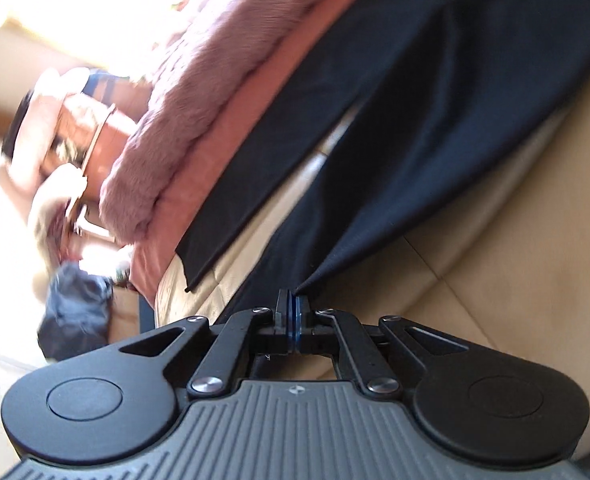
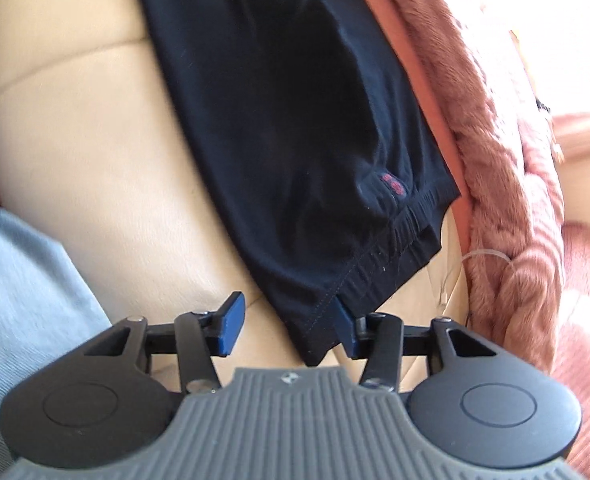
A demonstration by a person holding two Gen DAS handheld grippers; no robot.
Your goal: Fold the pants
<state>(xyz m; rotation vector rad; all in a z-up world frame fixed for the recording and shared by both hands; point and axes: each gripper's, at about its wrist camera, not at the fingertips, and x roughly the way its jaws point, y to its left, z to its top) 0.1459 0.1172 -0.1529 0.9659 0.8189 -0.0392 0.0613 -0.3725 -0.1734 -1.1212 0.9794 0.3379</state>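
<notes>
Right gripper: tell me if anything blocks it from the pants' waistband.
Nothing visible does. The right gripper is open with the waistband corner of the pants already between its pads, over bare beige cushion. The pink blanket lies to the side.

The pants (image 2: 287,128) are made of dark navy knit cloth, matt and smooth, with a stitched, ribbed waistband. The sofa cushion (image 2: 79,152) is covered in cream leather with a faint sheen. A pink blanket (image 1: 199,92) is seen as furry plush. The right hand-held gripper (image 2: 291,330) is built of matt black plastic with blue rubber-like pads.
</notes>
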